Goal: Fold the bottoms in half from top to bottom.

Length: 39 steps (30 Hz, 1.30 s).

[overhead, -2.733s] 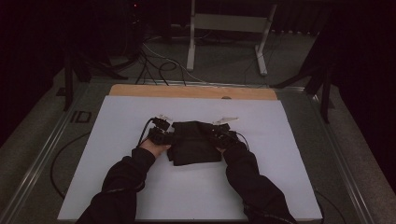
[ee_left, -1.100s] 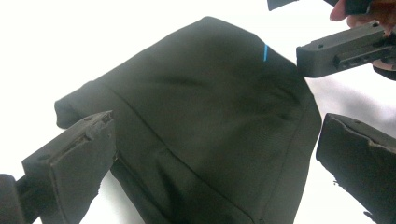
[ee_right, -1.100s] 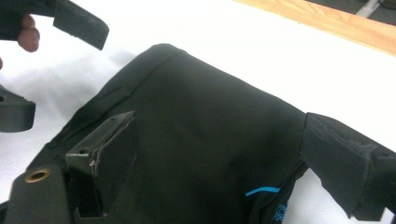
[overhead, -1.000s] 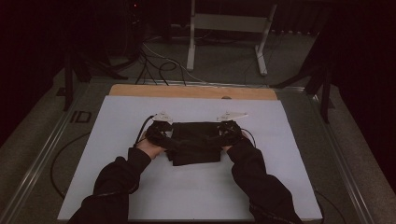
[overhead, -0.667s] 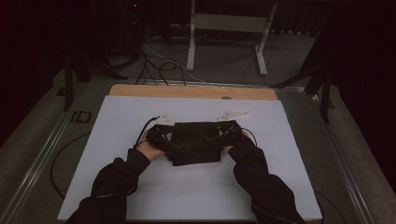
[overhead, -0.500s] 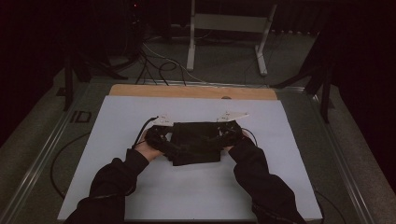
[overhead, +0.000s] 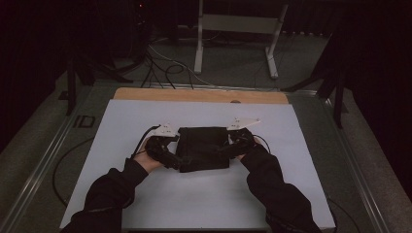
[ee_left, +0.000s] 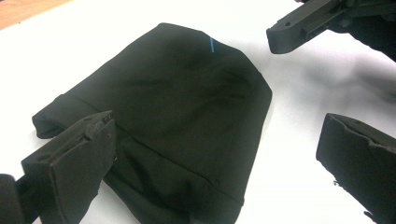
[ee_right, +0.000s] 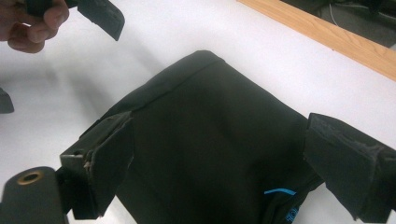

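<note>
My folded black garment [overhead: 203,148] lies flat, both my grippers [overhead: 163,145] [overhead: 238,141] spread wide beside it, maybe one fold left.

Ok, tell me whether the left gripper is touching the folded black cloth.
Cannot tell. In the left gripper view the left gripper stands open over the black cloth; one jaw overlaps its edge, but neither contact nor a gap shows plainly.

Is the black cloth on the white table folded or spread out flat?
Folded. The black cloth lies as a compact rectangle with layered edges and a doubled hem on the white table; both grippers' jaws stand open around it.
</note>
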Each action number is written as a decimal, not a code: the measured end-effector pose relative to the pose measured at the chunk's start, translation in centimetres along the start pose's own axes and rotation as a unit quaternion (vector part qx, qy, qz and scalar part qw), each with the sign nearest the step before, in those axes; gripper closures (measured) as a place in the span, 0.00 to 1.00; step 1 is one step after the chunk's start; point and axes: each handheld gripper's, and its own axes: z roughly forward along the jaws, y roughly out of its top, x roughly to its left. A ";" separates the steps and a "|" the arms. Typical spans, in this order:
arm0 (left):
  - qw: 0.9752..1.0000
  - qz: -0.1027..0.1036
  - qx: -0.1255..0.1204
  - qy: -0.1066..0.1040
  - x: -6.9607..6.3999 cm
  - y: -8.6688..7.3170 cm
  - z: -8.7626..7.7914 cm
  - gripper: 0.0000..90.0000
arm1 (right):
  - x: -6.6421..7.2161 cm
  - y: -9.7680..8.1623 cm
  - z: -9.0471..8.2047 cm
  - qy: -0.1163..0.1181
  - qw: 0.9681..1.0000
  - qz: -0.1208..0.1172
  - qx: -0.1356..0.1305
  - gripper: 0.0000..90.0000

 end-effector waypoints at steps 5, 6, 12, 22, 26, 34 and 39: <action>1.000 0.000 -0.002 -0.008 -0.5 -0.4 -0.2 0.00 | 0.2 -0.5 -0.4 0.006 1.000 -0.003 -0.001 0.11; 1.000 0.001 -0.002 -0.010 -0.5 -0.5 -0.2 0.00 | 0.3 -0.7 -0.4 0.006 1.000 -0.003 0.000 0.11; 1.000 0.007 0.005 -0.014 -1.0 -1.0 -0.3 0.00 | 0.5 -1.7 -0.7 0.012 1.000 -0.007 0.004 0.11; 1.000 0.003 0.010 -0.020 -1.6 -2.5 -0.5 0.00 | 1.3 -3.2 -1.4 0.013 1.000 -0.020 0.006 0.11; 1.000 0.004 0.013 -0.022 -2.0 -3.2 -0.9 0.00 | 1.8 -3.9 -1.9 0.016 1.000 -0.026 0.006 0.10; 1.000 0.000 0.013 -0.019 -2.8 -5.0 -1.9 0.00 | 2.9 -5.0 -2.8 0.031 0.999 -0.029 0.007 0.10; 1.000 -0.007 0.014 -0.013 -3.1 -6.2 -2.7 0.00 | 3.1 -5.9 -3.3 0.034 0.999 -0.027 0.013 0.10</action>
